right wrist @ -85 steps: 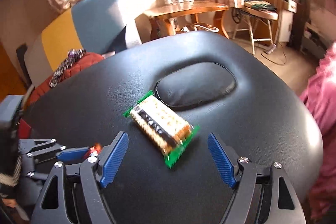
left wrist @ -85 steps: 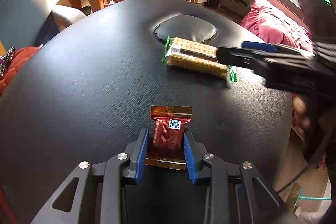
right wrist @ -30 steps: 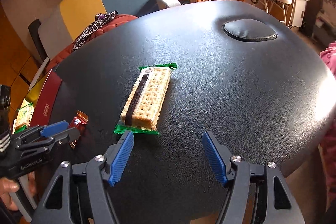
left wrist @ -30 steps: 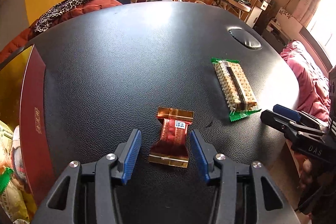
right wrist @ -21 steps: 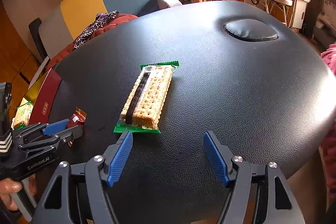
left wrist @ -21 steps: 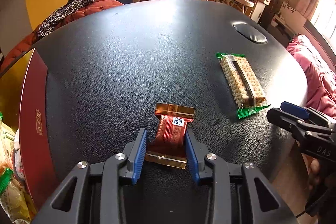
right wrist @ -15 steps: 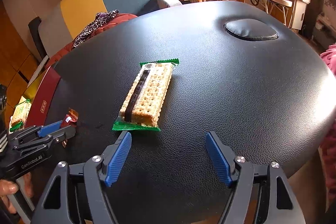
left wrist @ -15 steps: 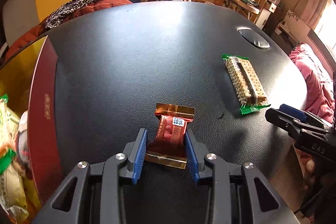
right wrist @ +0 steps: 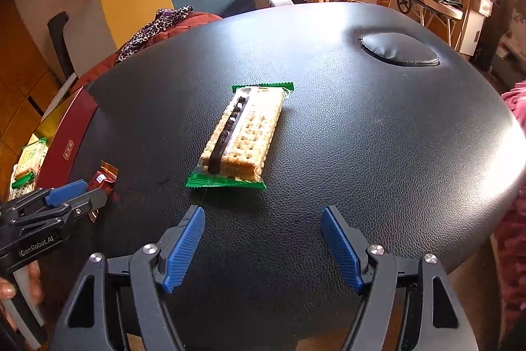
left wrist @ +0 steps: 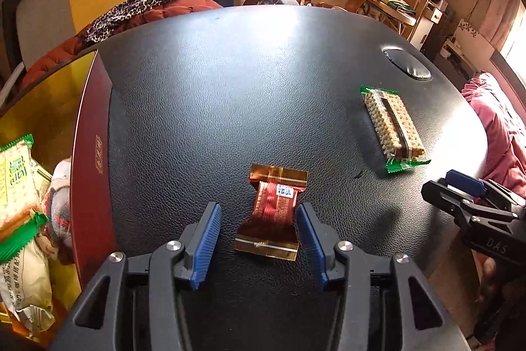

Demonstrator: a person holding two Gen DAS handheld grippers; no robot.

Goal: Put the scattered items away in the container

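While the left gripper (left wrist: 258, 239) stands over the near edge of the black padded table (left wrist: 263, 81), its blue fingers (left wrist: 207, 240) have just been opening and now sit apart, with the red candy wrapper (left wrist: 274, 213) lying flat between them; the right-hand pad is just beside the wrapper, and whether it touches cannot be told.

Item: red candy wrapper, gold-brown crimped ends, small white label, on the table.

Item: cracker pack (right wrist: 241, 134), clear film with green crimped ends and a dark stripe down its length, flat on the table, ahead of the right gripper (right wrist: 263, 247) and apart from it.

Item: right gripper, fingers (right wrist: 184, 244) spread wide, nothing between them.

Item: container (left wrist: 88, 160), dark red wall with a gold-yellow inside, at the table's left edge; several wrapped snacks (left wrist: 16, 186) lie in it, one of them a green-edged cracker pack.

Item: oval padded inset (right wrist: 399, 53), far end of the table.

Item: a person's fingertips (right wrist: 10, 288) on the left gripper's handle, right wrist view.
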